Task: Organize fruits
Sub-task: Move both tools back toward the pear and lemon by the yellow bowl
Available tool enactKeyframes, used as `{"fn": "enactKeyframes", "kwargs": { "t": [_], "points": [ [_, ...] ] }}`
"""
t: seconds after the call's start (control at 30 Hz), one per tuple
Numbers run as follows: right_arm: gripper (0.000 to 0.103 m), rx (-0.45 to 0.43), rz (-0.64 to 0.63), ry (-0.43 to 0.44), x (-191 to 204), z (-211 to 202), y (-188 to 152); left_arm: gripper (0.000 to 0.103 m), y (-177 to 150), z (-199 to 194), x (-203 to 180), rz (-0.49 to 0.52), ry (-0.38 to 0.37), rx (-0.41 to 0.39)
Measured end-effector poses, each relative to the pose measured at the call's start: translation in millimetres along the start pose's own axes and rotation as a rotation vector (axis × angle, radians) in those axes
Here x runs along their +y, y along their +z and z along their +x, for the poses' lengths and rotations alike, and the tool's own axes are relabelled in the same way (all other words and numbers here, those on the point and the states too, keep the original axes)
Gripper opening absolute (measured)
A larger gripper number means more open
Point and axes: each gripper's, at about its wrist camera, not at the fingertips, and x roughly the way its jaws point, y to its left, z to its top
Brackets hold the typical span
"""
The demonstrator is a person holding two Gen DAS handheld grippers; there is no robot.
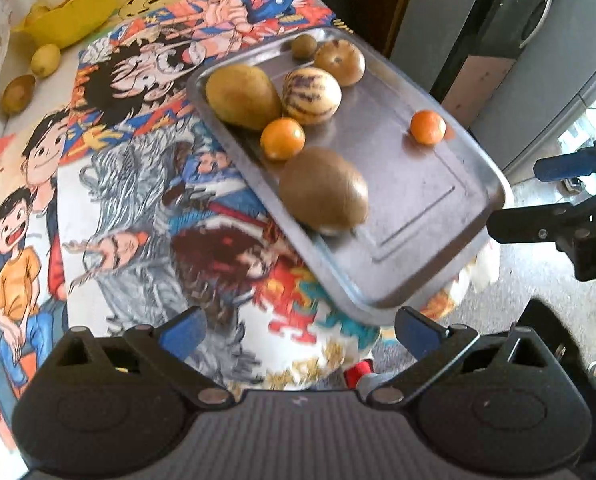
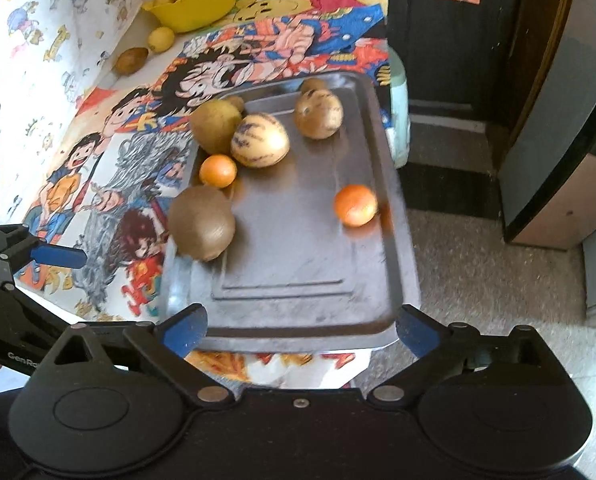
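Note:
A steel tray point(image 1: 426, 216) point(image 2: 298, 280) lies on the cartoon-print tablecloth, overhanging the table's near edge. On it sit a large kiwi point(image 1: 324, 188) point(image 2: 201, 226), two oranges point(image 1: 283, 139) point(image 1: 428, 127) point(image 2: 218, 171) point(image 2: 355, 205), a striped melon point(image 1: 312, 96) point(image 2: 260, 141), a yellow-green mango point(image 1: 242, 96) point(image 2: 214, 124), a spotted brown fruit point(image 1: 340, 62) point(image 2: 319, 113) and a small round fruit point(image 1: 304, 46). My left gripper point(image 1: 298, 328) is open and empty before the tray's corner. My right gripper point(image 2: 300, 326) is open and empty at the tray's near edge.
A yellow bowl point(image 1: 72, 16) point(image 2: 196, 2) with fruit stands at the far corner. A lemon point(image 1: 46, 60) point(image 2: 161, 39) and a brown fruit point(image 1: 18, 94) point(image 2: 132, 60) lie loose beside it. Carpeted floor and a dark cabinet point(image 2: 546, 120) are to the right.

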Motion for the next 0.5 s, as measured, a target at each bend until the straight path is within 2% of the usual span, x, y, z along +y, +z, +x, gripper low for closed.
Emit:
{"fn": "enactKeyframes", "kwargs": {
  "t": [0.27,0.5],
  "points": [
    [0.102,0.091,0.024,0.082,10,14,8,0.102,-6,-6,18,-0.078,0.051,0.037],
    [0.102,0.182,-0.019,0.129,16,31,26,0.102,-4,-5,40,-0.201,0.143,0.068]
  ]
}}
